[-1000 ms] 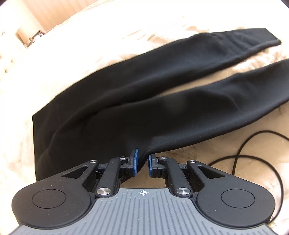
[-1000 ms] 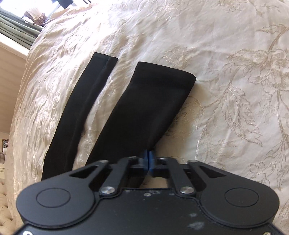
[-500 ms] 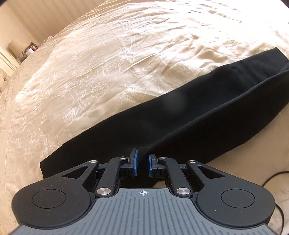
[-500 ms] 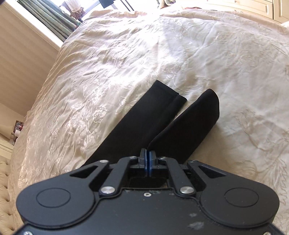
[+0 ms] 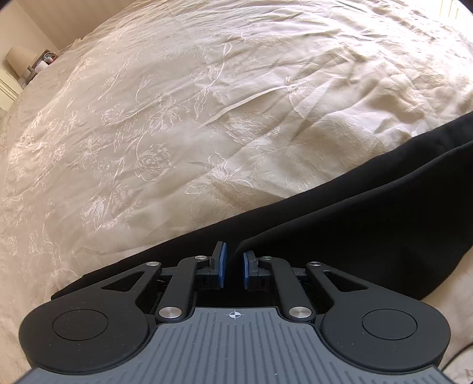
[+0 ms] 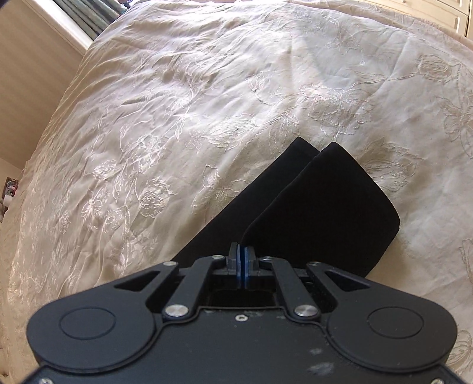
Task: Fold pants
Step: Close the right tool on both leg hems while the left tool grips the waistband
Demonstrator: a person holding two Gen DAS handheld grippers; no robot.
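Black pants lie on a cream embroidered bedspread. In the left wrist view my left gripper pinches a raised fold of the pants near the crotch, with a small gap between its blue pads filled by fabric. The upper leg lies almost over the lower one. In the right wrist view my right gripper is shut on the edge of the nearer pant leg, whose cuff overlaps the other leg beneath it.
The bedspread stretches wide to the left and far side in both views. A bedside table with small items stands at the far left. A window sill with curtains and a cream cabinet lie beyond the bed.
Both grippers have carried the nearer pant leg up and over toward the other leg. The gap between the legs has closed and the cuffs now overlap. The black cable has left the left view.
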